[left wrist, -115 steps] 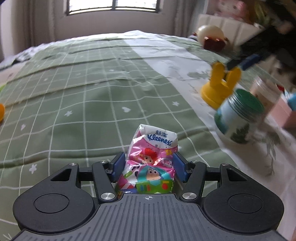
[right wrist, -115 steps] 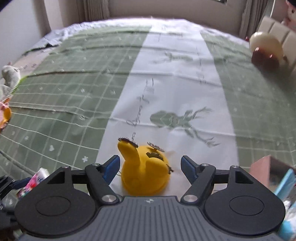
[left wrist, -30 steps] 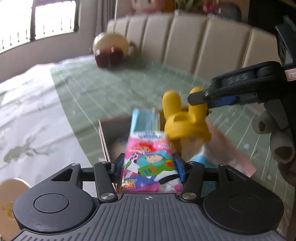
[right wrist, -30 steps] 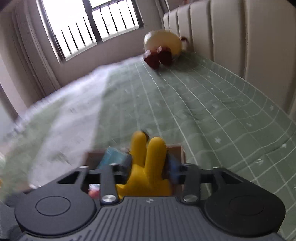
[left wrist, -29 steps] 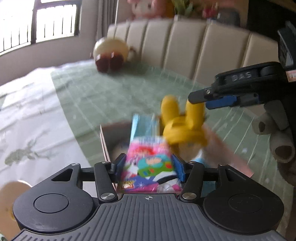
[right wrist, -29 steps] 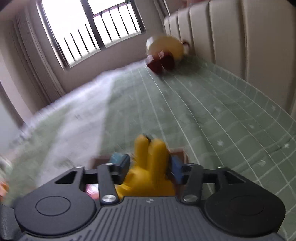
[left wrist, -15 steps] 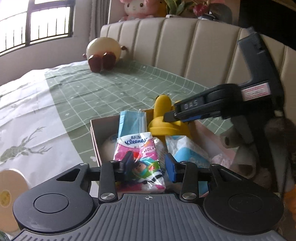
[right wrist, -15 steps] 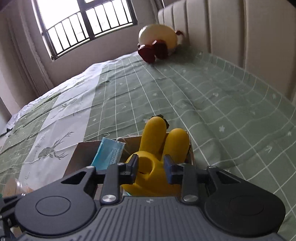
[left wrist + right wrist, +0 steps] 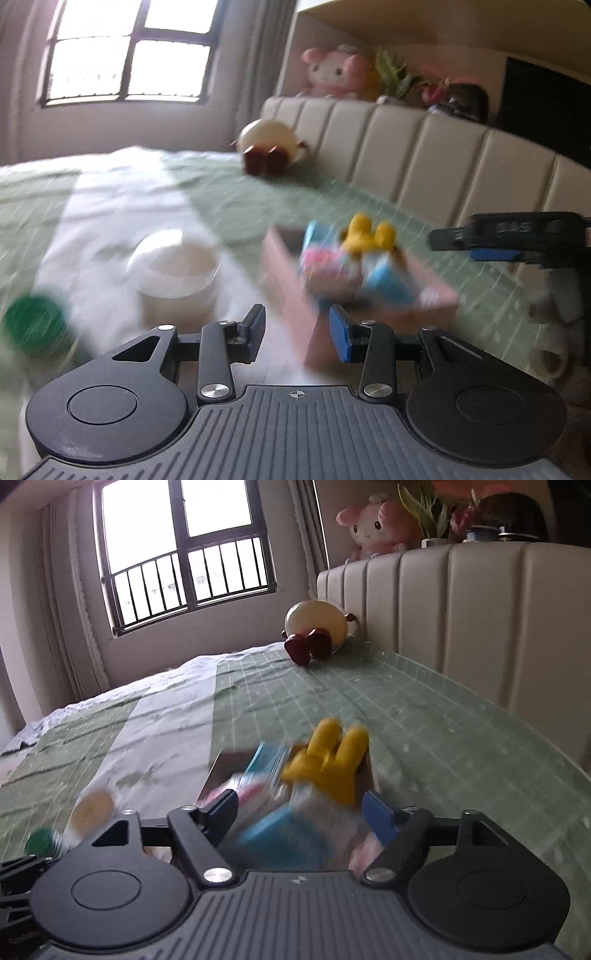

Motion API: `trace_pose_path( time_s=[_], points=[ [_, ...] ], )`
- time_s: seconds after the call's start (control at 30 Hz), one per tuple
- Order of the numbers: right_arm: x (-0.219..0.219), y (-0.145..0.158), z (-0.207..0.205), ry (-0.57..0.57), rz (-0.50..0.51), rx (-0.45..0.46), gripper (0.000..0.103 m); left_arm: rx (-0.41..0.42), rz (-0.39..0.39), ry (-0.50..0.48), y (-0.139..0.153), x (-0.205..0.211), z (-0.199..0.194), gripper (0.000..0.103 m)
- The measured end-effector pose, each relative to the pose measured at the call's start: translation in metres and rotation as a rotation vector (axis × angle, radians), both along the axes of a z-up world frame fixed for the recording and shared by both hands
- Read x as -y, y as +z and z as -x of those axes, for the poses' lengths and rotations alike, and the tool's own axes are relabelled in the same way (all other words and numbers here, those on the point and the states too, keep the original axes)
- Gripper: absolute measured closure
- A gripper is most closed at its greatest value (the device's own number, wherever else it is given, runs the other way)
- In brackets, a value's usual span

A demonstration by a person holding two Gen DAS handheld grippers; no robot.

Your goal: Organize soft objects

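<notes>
Half a second ago the left tongs point(image 9: 297, 330) clamped the pink cartoon-printed tissue pack point(image 9: 325, 267) and the right tongs point(image 9: 304, 812) pinched the yellow two-eared plush toy point(image 9: 327, 760). Now both tongs stand open and empty, pulled back from the shallow pink cardboard box point(image 9: 295, 295). The tissue pack lies inside the box, and the yellow toy sits at its far side, beside a pale blue face mask point(image 9: 271, 757) and a blue packet point(image 9: 284, 832). Motion blur smears the box contents. On the green checked bedspread point(image 9: 424, 716), left of the box, stand a white round tub point(image 9: 173, 271) and a green-lidded jar point(image 9: 33, 325).
</notes>
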State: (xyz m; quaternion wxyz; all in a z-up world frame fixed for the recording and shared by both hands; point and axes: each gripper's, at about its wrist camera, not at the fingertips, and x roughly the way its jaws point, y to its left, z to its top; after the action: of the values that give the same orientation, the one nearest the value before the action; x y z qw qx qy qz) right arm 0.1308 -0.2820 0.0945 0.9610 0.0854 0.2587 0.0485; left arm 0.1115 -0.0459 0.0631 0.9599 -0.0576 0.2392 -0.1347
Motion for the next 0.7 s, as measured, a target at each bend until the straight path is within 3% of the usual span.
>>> trace_pose_path(
  time_s=[0.13, 0.27, 0.43, 0.7],
  points=[
    [-0.027, -0.043, 0.049, -0.013, -0.006, -0.044, 0.022, -0.023, -0.009, 0.034, -0.033, -0.010, 0.047, 0.061],
    [-0.047, -0.095, 0.071, 0.054, -0.006, -0.153, 0.022, -0.102, -0.016, 0.067, -0.064, -0.012, 0.065, 0.061],
    [-0.065, -0.112, 0.093, 0.132, 0.172, -0.027, 0.018, -0.071, -0.111, 0.110, -0.073, 0.006, 0.081, 0.062],
    [-0.055, -0.125, 0.103, 0.159, 0.135, 0.063, 0.014, -0.006, -0.204, 0.195, -0.081, 0.033, 0.099, 0.062]
  ],
)
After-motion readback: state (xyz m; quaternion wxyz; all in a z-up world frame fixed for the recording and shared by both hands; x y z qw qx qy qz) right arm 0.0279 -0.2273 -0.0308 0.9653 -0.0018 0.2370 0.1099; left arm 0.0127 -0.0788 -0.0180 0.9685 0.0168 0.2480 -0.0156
